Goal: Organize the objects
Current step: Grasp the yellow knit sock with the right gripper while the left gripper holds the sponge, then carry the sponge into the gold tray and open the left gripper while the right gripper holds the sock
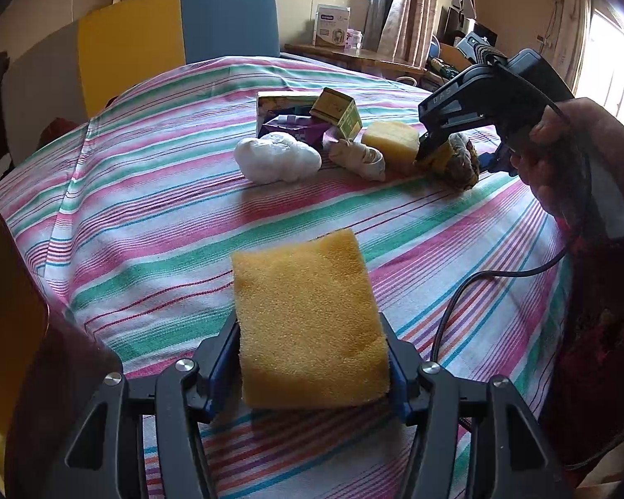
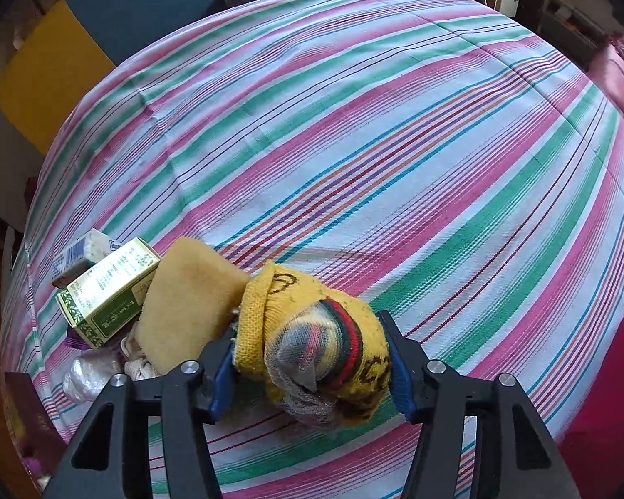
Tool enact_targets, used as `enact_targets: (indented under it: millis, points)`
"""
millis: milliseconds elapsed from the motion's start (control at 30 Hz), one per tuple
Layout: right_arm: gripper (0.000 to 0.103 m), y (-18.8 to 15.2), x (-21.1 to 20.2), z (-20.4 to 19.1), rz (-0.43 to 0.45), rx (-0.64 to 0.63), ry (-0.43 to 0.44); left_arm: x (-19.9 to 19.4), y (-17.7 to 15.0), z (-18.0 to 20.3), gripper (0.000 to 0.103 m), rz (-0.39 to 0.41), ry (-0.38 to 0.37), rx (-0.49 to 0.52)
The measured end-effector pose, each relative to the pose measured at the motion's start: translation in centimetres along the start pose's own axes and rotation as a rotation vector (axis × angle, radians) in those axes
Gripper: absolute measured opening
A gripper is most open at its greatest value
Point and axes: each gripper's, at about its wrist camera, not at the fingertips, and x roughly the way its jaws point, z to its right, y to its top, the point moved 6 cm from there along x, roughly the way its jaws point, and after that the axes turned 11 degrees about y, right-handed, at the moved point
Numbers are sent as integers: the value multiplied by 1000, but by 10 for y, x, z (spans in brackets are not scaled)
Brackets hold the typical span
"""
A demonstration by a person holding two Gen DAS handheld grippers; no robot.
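The left tongs [image 1: 312, 364] pinch a light, squashy sponge [image 1: 308, 324] by its sides; the right tongs [image 2: 312, 368] clamp a soft rolled sock [image 2: 316, 345] mid-bundle.

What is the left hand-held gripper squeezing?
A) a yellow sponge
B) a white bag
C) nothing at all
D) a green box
A: in the left wrist view, the left hand-held gripper has its jaws pressed against both sides of a yellow sponge, while the green box and white bag lie farther away on the striped cloth.
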Motion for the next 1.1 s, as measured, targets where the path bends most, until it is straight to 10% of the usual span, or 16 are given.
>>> enact_targets:
  millis: [633,1100]
  points:
    - [52,-3,-5,0,21,-81,-77,-49,22,-22,54,61,42,-50]
    - [53,-8,-12,1,24,-147,-122,-122,31,-127,54,140,271,-253]
